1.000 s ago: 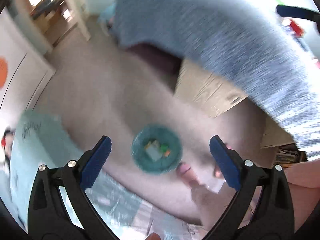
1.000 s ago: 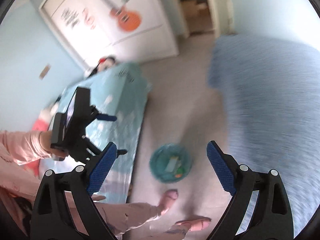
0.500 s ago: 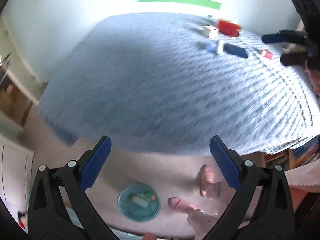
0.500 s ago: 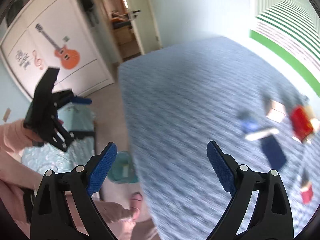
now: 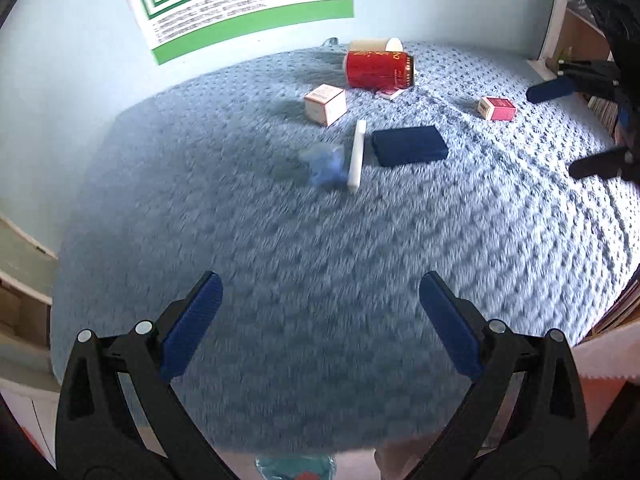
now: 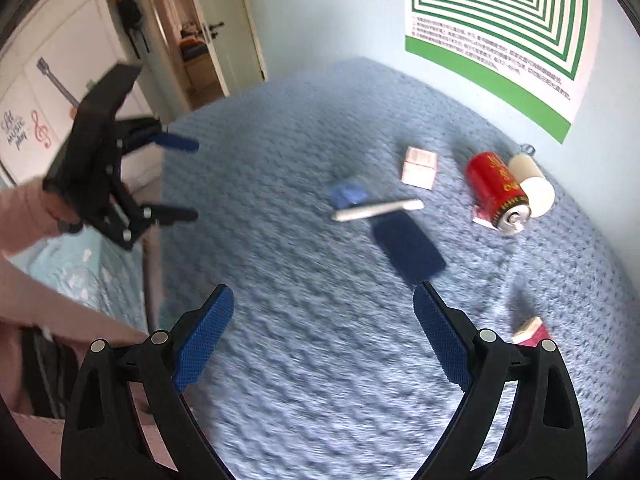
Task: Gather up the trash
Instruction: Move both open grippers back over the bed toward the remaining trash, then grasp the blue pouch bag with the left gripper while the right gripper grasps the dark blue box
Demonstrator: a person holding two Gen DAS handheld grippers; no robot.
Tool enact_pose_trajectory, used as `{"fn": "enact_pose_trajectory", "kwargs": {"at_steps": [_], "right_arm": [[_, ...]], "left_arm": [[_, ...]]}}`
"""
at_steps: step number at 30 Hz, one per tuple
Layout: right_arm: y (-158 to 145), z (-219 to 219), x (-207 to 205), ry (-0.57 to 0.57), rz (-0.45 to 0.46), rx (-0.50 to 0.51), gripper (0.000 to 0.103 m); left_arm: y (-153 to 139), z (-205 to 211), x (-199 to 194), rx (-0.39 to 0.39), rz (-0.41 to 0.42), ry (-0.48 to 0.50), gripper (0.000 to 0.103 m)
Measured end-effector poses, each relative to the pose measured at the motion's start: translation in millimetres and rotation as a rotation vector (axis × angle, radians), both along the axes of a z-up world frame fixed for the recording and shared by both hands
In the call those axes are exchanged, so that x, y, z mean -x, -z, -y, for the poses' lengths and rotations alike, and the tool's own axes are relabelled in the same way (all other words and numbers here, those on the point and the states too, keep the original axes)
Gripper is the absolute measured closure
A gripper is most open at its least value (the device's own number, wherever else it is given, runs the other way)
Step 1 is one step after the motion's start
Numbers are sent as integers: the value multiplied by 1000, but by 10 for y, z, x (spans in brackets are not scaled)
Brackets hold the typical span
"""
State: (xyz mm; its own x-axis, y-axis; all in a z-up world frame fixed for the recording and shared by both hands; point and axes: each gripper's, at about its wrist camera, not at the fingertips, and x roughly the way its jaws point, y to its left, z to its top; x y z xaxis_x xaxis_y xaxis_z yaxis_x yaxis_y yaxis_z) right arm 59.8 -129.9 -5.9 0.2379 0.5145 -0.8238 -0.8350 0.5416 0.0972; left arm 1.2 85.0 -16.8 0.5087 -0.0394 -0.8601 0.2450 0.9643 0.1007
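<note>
Blue bedspread (image 5: 240, 220) with litter replaces earlier floor view.

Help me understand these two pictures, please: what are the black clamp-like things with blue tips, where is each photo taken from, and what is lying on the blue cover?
They are hand-held grippers, one in each of a person's hands, and each carries a fisheye camera looking out along its own two fingers. In the left wrist view the left gripper frames the bottom, open and empty; the right gripper shows at the right edge. The right wrist view shows the right gripper's own blue-padded fingers, also open and empty. The blue bedspread carries scattered litter: a red can on its side, a pale cup behind it, a small pink box, a white stick, a crumpled blue wrapper, a dark blue flat pack and a red-pink box. Nothing is held yet.
</note>
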Motion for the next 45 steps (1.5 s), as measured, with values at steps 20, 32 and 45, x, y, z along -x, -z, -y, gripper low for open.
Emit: {"fn": "enact_pose_trajectory", "kwargs": {"at_steps": [20,32,45], "right_arm": [[534,-364,-752,-19,-31,67,13],[936,-502,-1231,-65,-83,96,14],[1171,-587,-1279,-137,-73,148,46]], "left_arm": [[443,-24,-1165,-30,-80,150,7],[864,43,-1666,-35,-153,174,7],[1036,42,-1858,39,-210,208,49]]}}
